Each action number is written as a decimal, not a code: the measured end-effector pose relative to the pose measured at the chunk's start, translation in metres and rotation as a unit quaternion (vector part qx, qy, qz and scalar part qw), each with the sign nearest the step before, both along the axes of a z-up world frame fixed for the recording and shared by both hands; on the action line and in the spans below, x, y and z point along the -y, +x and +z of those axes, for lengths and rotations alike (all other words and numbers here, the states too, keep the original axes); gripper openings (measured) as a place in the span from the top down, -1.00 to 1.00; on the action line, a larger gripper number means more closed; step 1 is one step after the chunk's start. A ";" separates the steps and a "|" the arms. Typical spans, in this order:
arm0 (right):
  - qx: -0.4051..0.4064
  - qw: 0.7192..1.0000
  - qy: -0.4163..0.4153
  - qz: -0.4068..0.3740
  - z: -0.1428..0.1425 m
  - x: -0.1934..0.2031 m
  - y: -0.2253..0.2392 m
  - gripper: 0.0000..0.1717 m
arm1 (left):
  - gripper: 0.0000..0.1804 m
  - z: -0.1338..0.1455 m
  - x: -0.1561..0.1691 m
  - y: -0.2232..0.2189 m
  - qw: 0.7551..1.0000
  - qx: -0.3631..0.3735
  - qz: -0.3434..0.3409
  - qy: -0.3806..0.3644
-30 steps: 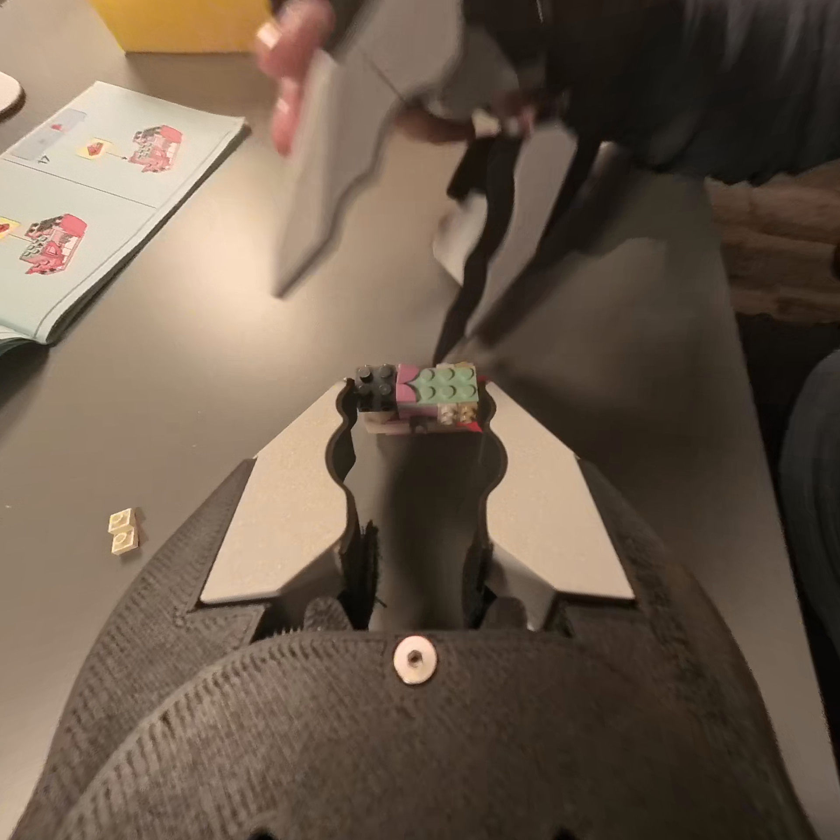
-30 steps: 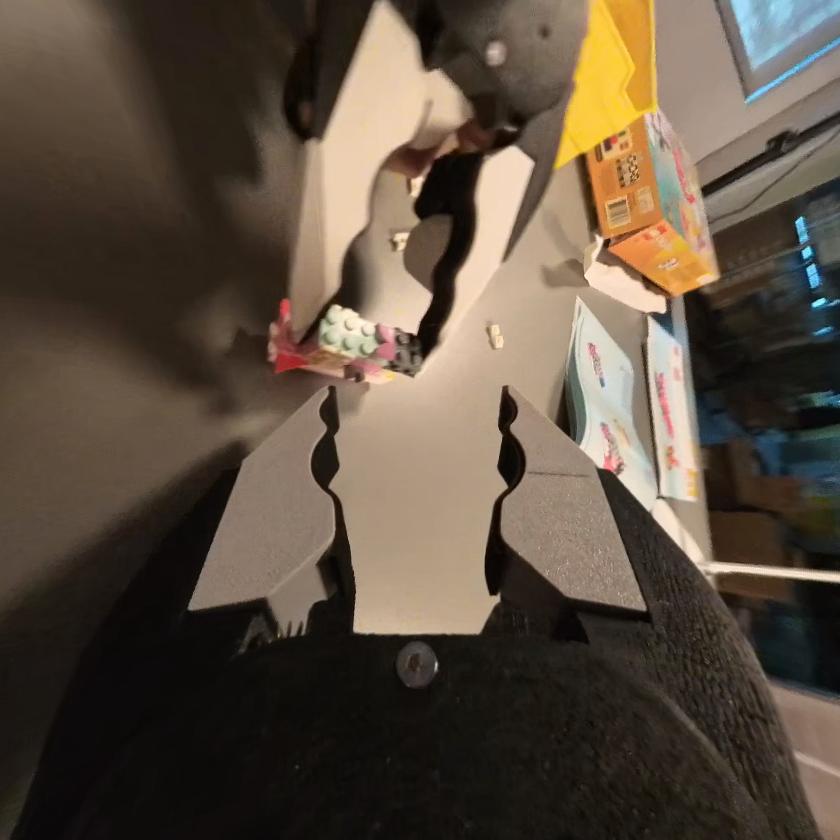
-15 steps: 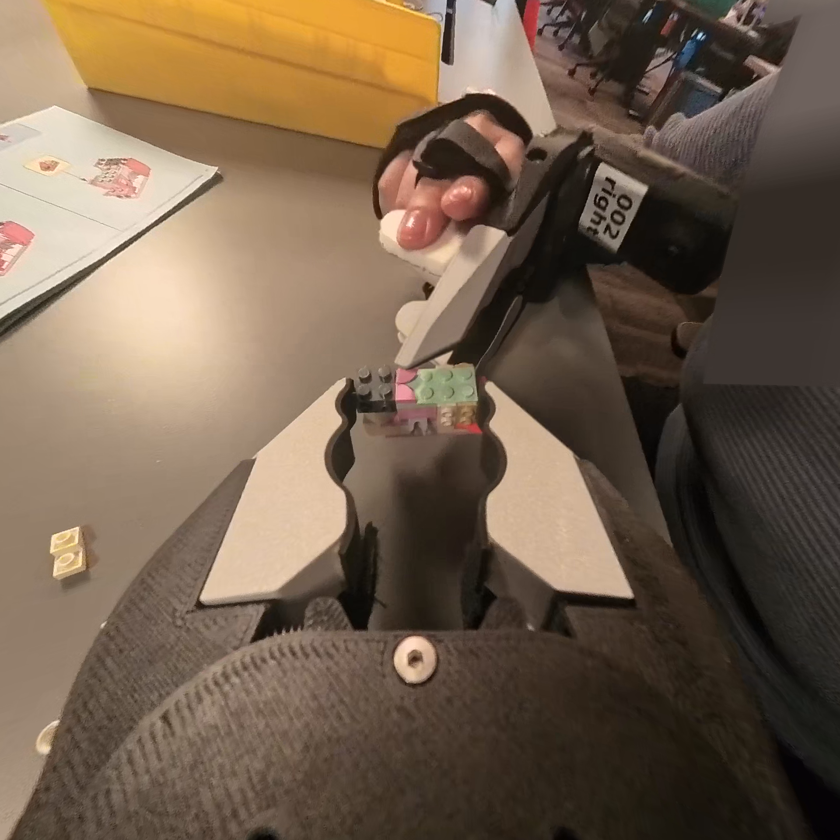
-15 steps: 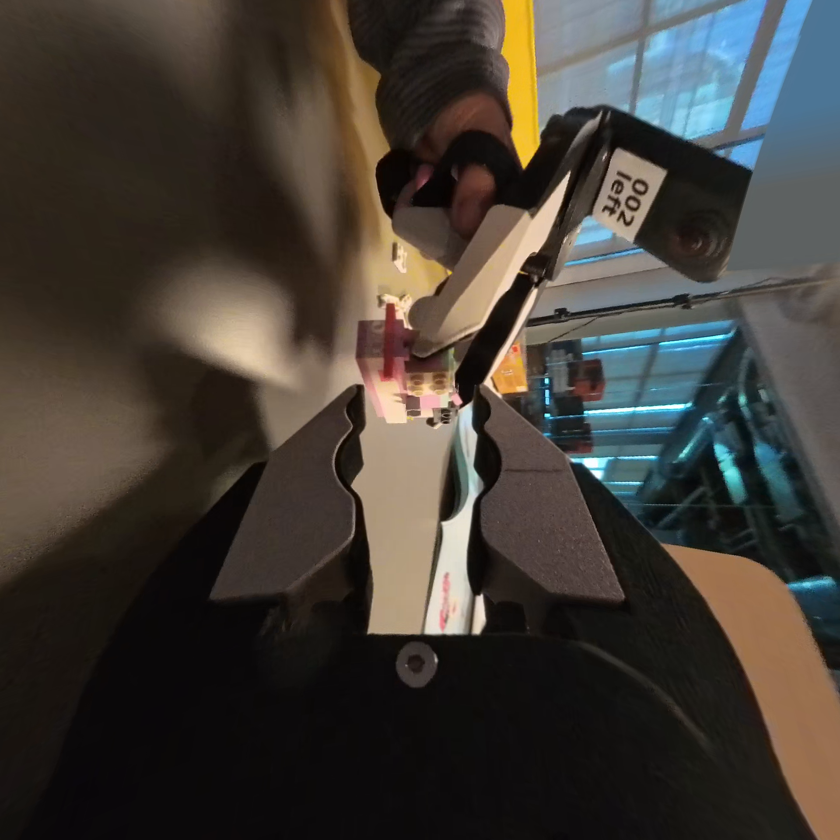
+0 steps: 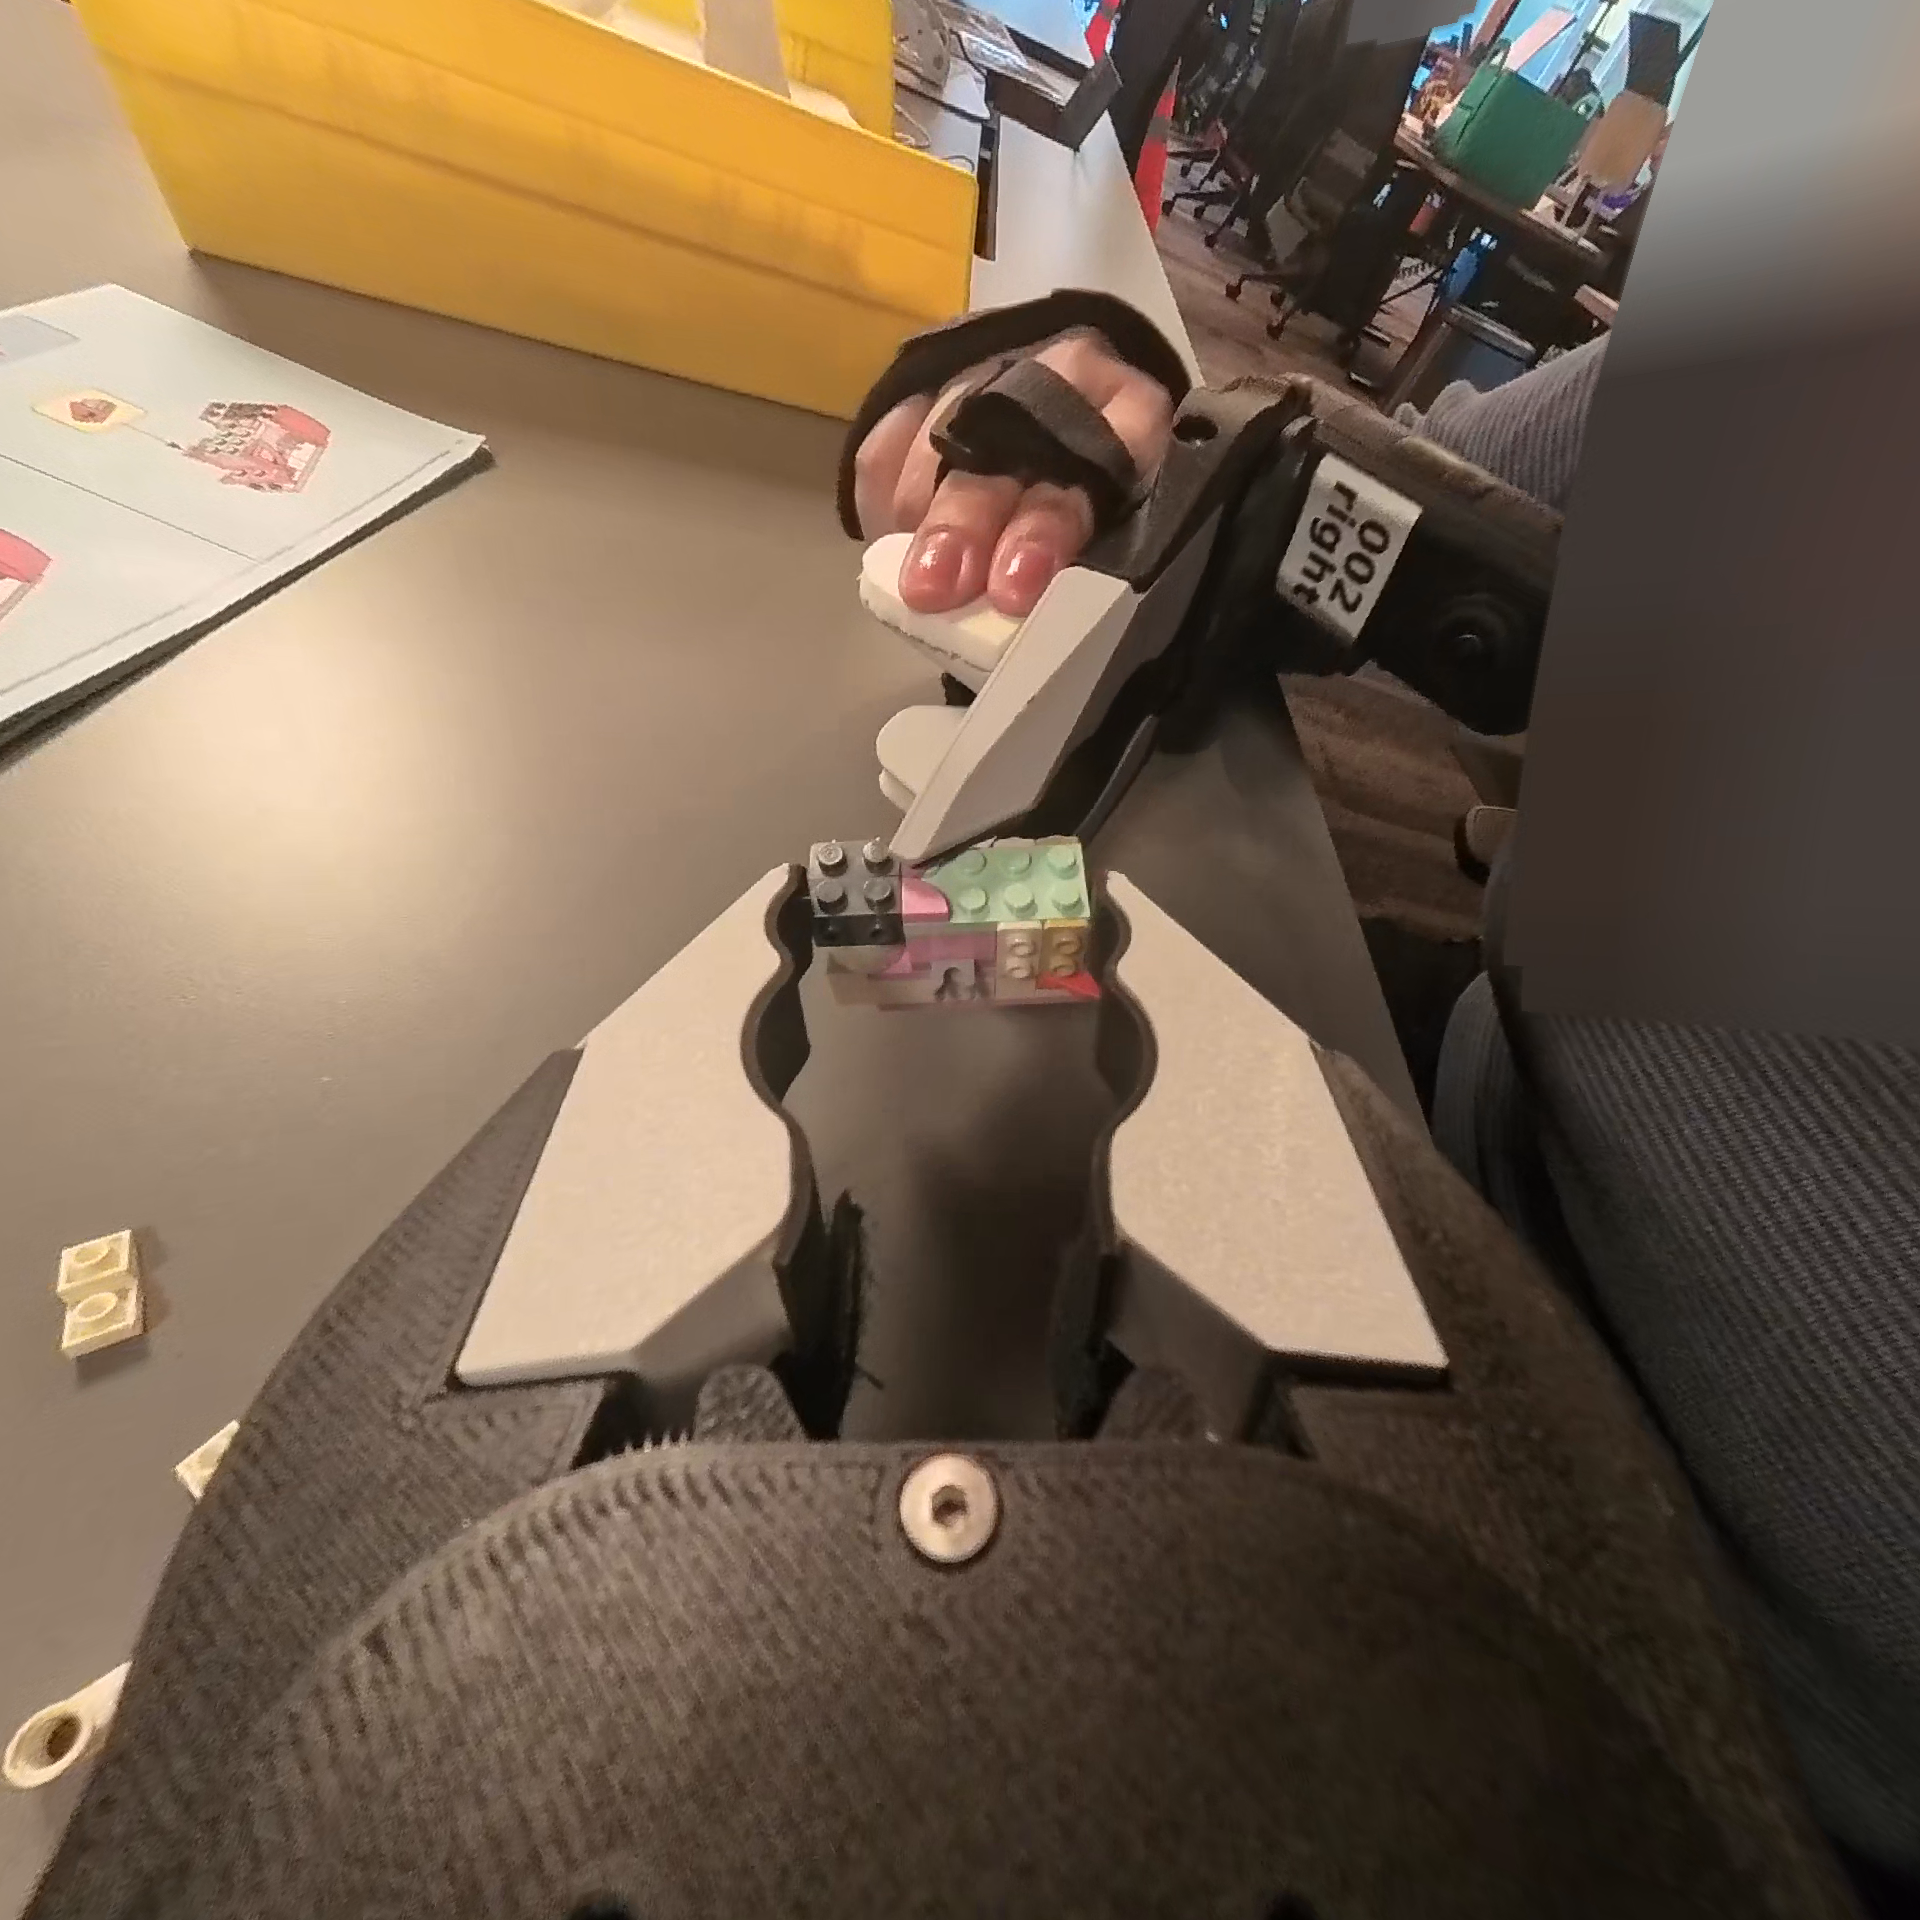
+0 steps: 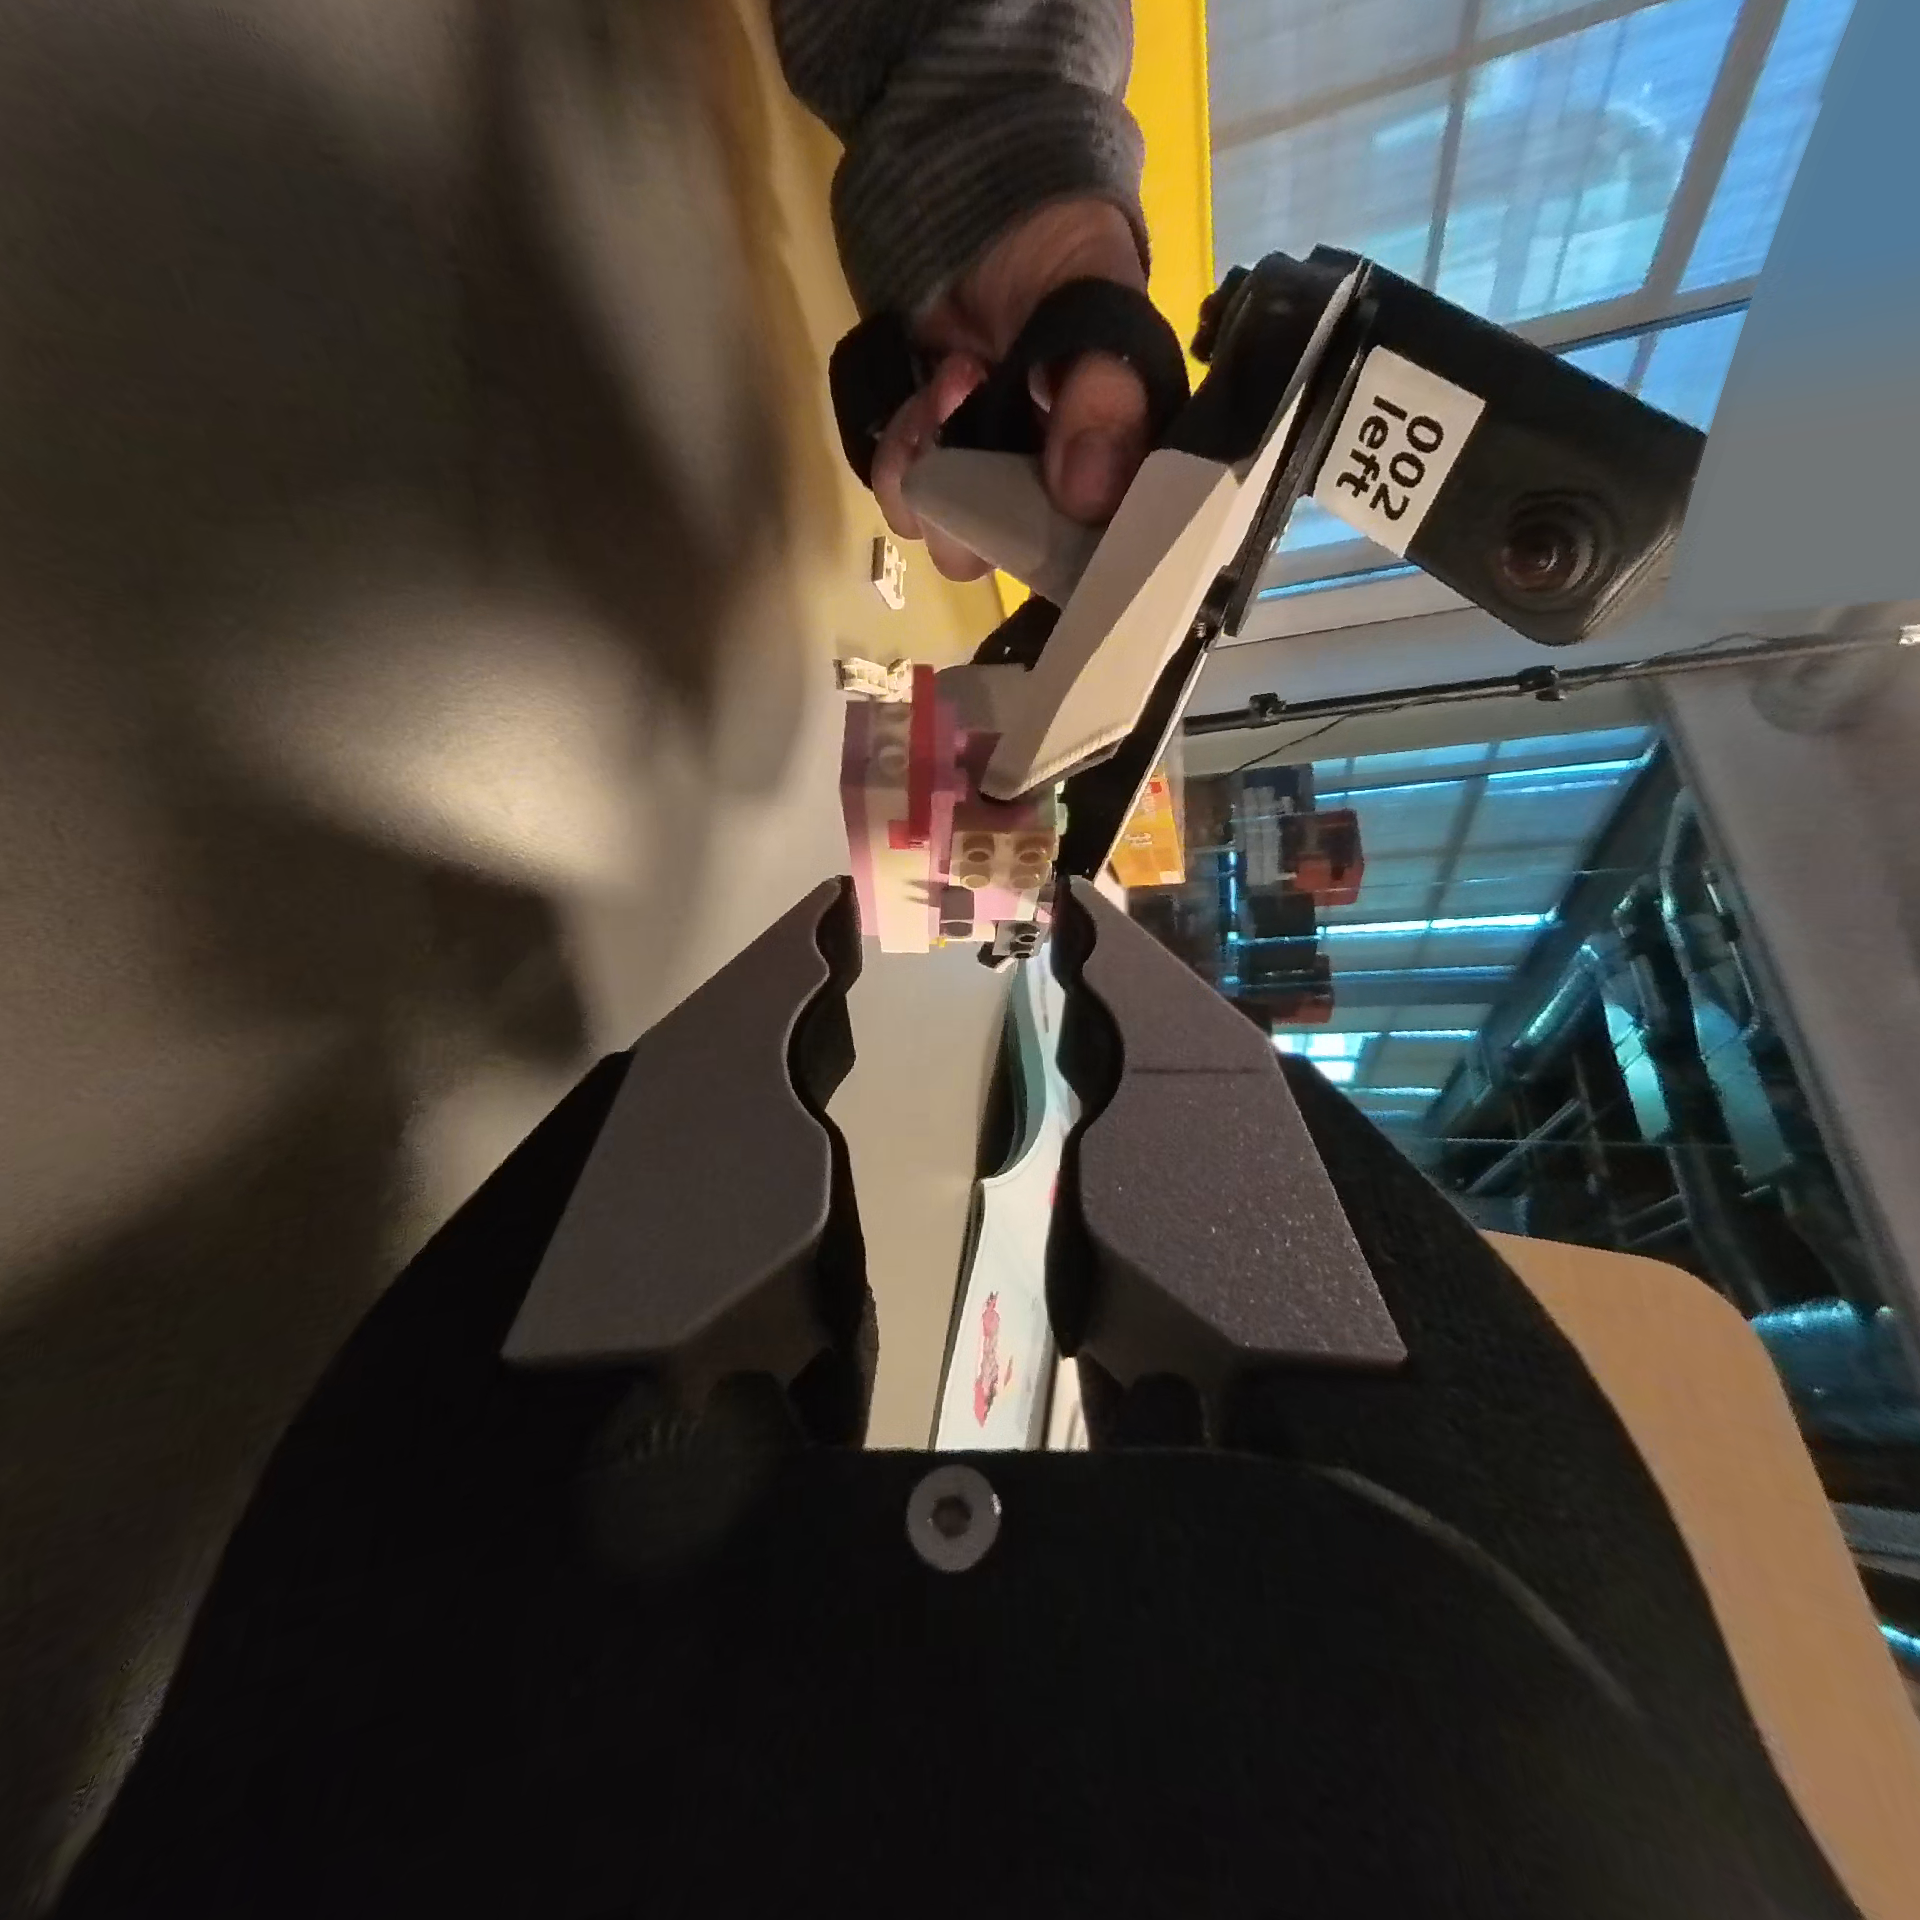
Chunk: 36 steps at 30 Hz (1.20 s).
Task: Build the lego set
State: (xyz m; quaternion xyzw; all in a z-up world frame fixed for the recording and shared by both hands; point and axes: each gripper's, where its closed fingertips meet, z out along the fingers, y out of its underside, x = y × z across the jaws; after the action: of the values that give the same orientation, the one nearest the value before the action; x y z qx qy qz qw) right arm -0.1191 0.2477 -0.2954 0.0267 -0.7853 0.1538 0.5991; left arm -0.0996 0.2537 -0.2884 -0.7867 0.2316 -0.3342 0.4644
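Observation:
My left gripper (image 5: pixel 951 914) is shut on a small brick assembly (image 5: pixel 966 925) and holds it above the dark table (image 5: pixel 416 831). The assembly has a black brick at its left end, a green plate on top, and pink, tan and red parts below. My right gripper (image 6: pixel 961 909) comes from the far side and its two fingertips press on the same assembly (image 6: pixel 935 831) from above and below. In the left wrist view its upper finger (image 5: pixel 997 727) rests on the assembly's top, where black meets green. The left gripper's finger (image 6: pixel 1101 665) shows in the right wrist view.
A yellow bin (image 5: pixel 582 208) stands at the back. An open instruction booklet (image 5: pixel 208 468) lies at the left. Two tan plates (image 5: pixel 99 1294) and a small white piece (image 5: pixel 52 1766) lie at the near left. The table's edge and a dark chair (image 5: pixel 1714 1299) are at the right. My two grippers' fingertips are within a few centimetres of each other. The small white piece (image 5: pixel 52 1766) is about equally far from each gripper, around 15 centimeters.
My right gripper swung in from farther off, narrowed its jaws and closed them on the assembly. My left gripper kept its hold throughout.

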 end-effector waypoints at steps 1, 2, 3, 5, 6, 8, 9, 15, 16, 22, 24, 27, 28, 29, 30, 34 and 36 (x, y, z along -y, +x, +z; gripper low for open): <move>0.002 1.000 -0.001 -0.002 0.000 -0.001 0.000 0.59 | 0.42 0.001 -0.001 0.000 1.000 0.003 0.003 0.001; 0.003 1.000 -0.006 -0.005 0.001 -0.001 -0.001 0.59 | 0.42 0.002 -0.001 -0.001 1.000 0.009 0.007 0.003; 0.003 1.000 -0.015 -0.005 0.003 -0.002 -0.001 0.59 | 0.42 0.005 -0.002 0.000 1.000 0.019 0.012 0.007; -0.001 0.999 -0.032 -0.005 0.008 -0.003 -0.001 0.59 | 0.32 0.007 -0.005 -0.002 0.999 0.022 0.026 0.009; -0.001 0.999 -0.036 -0.005 0.009 -0.003 -0.001 0.59 | 0.27 0.006 -0.005 -0.002 0.999 0.019 0.029 0.006; -0.003 0.999 -0.036 -0.005 0.010 -0.003 -0.001 0.59 | 0.28 0.006 -0.004 -0.001 0.999 0.023 0.025 0.001; -0.004 0.999 -0.034 -0.005 0.010 -0.003 -0.001 0.59 | 0.29 0.005 -0.004 0.000 0.999 0.024 0.022 -0.002; 0.007 1.000 -0.003 -0.002 0.002 -0.001 0.000 0.59 | 0.33 -0.003 -0.003 0.000 0.999 0.010 0.019 -0.025; 0.008 1.000 0.002 0.001 0.001 0.000 0.000 0.59 | 0.33 -0.004 -0.003 0.000 1.000 0.008 0.017 -0.025; 0.021 0.999 -0.042 0.023 0.002 0.003 0.007 0.59 | 0.33 -0.002 -0.001 0.007 0.999 0.041 0.000 -0.035; 0.029 0.998 -0.053 0.021 -0.001 0.001 0.006 0.58 | 0.33 -0.006 -0.003 0.006 0.999 0.026 0.006 -0.032; 0.030 0.998 -0.058 0.012 -0.004 -0.004 0.004 0.55 | 0.33 -0.009 -0.003 0.004 0.999 0.010 0.010 -0.031; 0.029 0.998 -0.056 0.010 -0.005 -0.006 0.004 0.54 | 0.33 -0.011 -0.004 0.004 0.999 0.007 0.011 -0.032; 0.027 0.998 -0.054 0.012 -0.006 -0.005 0.004 0.52 | 0.33 -0.011 -0.004 0.004 0.999 0.006 0.011 -0.033; 0.026 0.998 -0.049 0.014 -0.007 -0.005 0.004 0.52 | 0.33 -0.012 -0.004 0.004 0.999 0.006 0.010 -0.034; 0.012 1.000 -0.007 0.025 -0.013 0.002 0.006 0.60 | 0.33 -0.013 -0.003 0.004 0.999 0.005 0.008 -0.038; 0.007 1.000 0.006 0.027 -0.015 0.004 0.006 0.60 | 0.33 -0.014 -0.003 0.005 0.999 0.004 0.006 -0.040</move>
State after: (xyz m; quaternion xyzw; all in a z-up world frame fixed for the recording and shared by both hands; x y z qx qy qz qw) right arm -0.1129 0.2434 -0.3106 0.0505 -0.7894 0.1654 0.5890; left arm -0.0948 0.2564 -0.3019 -0.8048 0.2115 -0.3429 0.4359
